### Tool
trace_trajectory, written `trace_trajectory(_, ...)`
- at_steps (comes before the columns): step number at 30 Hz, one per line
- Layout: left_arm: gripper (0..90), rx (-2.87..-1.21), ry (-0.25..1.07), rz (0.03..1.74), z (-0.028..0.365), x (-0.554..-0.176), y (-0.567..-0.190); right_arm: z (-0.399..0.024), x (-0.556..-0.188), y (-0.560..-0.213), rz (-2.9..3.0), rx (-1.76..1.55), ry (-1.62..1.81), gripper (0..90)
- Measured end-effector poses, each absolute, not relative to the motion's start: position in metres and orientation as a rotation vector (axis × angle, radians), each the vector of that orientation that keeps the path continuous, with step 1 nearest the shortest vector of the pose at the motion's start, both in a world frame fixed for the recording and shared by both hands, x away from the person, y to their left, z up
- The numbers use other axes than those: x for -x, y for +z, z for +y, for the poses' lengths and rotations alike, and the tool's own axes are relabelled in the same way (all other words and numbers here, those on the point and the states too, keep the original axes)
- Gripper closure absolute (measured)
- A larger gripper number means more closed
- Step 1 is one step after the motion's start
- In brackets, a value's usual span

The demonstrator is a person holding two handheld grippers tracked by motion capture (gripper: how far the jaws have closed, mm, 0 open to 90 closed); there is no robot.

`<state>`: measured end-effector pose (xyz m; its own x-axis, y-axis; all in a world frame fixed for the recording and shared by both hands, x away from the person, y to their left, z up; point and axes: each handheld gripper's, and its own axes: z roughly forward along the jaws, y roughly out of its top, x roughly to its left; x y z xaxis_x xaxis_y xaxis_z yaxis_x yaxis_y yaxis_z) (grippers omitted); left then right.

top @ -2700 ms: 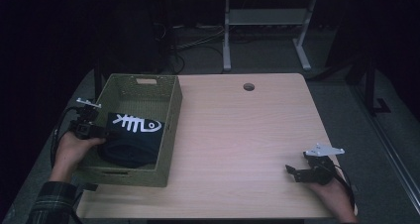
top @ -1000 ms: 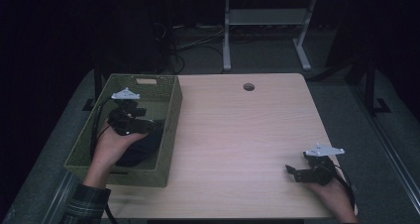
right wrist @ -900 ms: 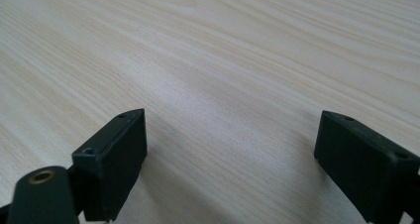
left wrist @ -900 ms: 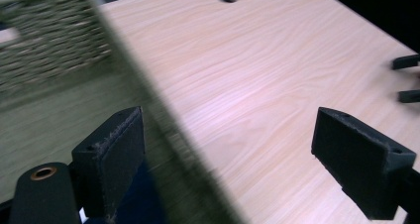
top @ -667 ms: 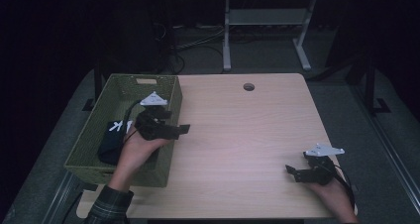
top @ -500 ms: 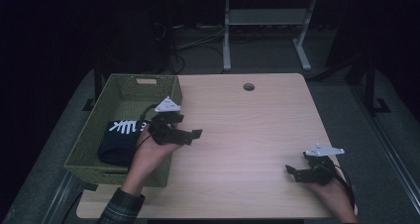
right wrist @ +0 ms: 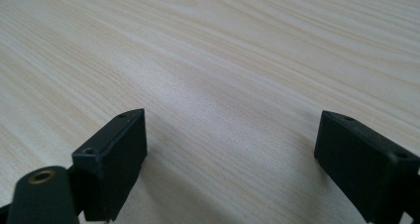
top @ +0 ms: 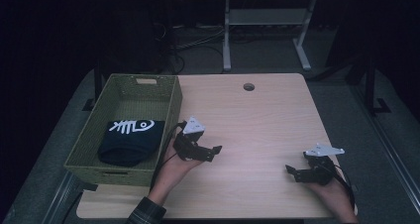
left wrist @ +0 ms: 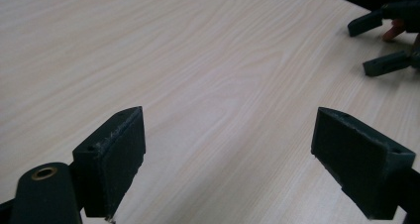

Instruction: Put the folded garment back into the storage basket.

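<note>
My left gripper [top: 210, 150] has come out of the green basket [top: 168, 115] and now hangs over the bare worktop [top: 257, 125] just right of it, jaws wide apart and empty. The folded black garment [top: 130, 140] with the white fish-bone print lies inside the basket, so I judge the placing done. It sits to the left of that gripper, past the basket wall, apart from it. My right gripper [top: 294, 170] rests open and empty near the worktop's front right edge
</note>
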<state>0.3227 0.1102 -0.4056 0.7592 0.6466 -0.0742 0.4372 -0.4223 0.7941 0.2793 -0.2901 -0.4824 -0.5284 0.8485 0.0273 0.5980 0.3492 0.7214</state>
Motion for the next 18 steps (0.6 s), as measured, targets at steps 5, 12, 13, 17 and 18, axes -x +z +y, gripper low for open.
trace_trajectory(5,12.9,-2.123,0.334,0.800,0.101,-0.319,-0.427,-0.290,-0.279,-0.482,2.265,-1.276,0.987,12.7)
trace_trajectory(12,12.8,-2.145,0.332,0.828,0.098,-0.321,-0.454,-0.290,-0.279,-0.482,2.265,-1.276,0.987,12.7)
trace_trajectory(13,12.8,-2.144,0.330,0.832,0.098,-0.321,-0.455,-0.290,-0.279,-0.482,2.265,-1.276,0.987,12.7)
trace_trajectory(17,12.9,-2.166,0.317,0.838,0.098,-0.322,-0.465,-0.290,-0.279,-0.482,2.265,-1.276,0.987,12.7)
trace_trajectory(18,12.8,-2.176,0.320,0.838,0.098,-0.323,-0.467,-0.290,-0.279,-0.482,2.265,-1.275,0.987,12.7)
